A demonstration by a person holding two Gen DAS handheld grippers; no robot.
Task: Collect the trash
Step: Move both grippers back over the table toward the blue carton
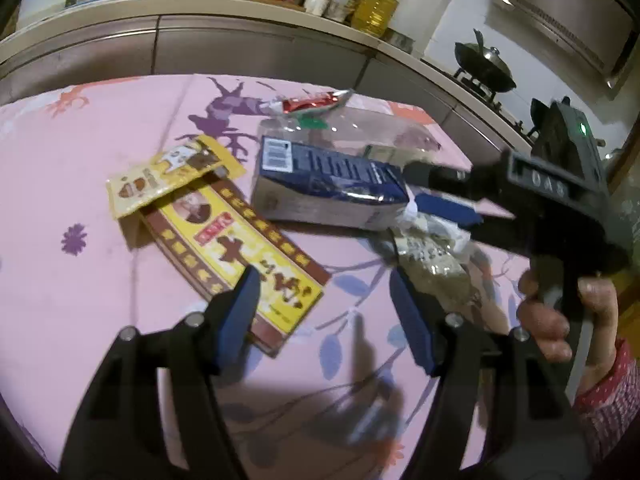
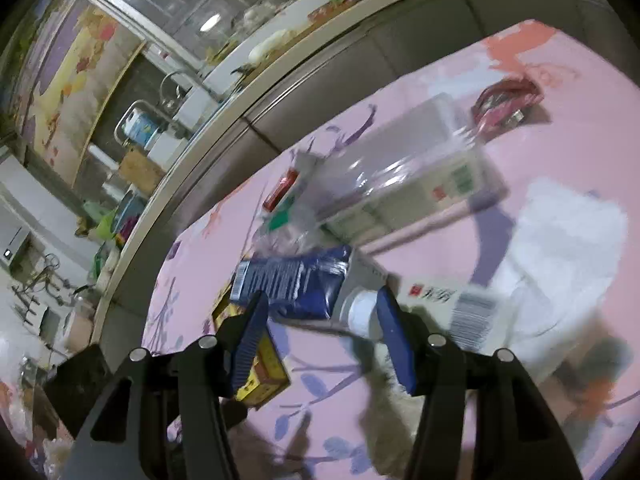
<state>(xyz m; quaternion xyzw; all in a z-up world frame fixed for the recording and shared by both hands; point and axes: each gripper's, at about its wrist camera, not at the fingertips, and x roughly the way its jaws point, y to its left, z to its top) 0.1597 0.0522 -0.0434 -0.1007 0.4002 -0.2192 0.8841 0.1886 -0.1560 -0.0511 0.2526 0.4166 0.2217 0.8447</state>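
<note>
- The left tongs (image 1: 322,312) hang apart over the pink surface (image 1: 80,152), nothing between the pads; the yellow-brown carton (image 1: 224,248) lies just under the left pad.
- The right tongs (image 2: 320,332) also stand apart, reaching toward the blue carton (image 2: 296,284); no pad presses on it yet.
- Trash is heaped mid-surface: a yellow sachet (image 1: 168,172) overlapping the flat carton, a crumpled wrapper (image 1: 432,256), a red packet (image 1: 308,102).
- Judgement: the flat carton offers little height, so slide one pad under a raised edge.
- Keep the two tongs from crossing; take one piece each.
</note>
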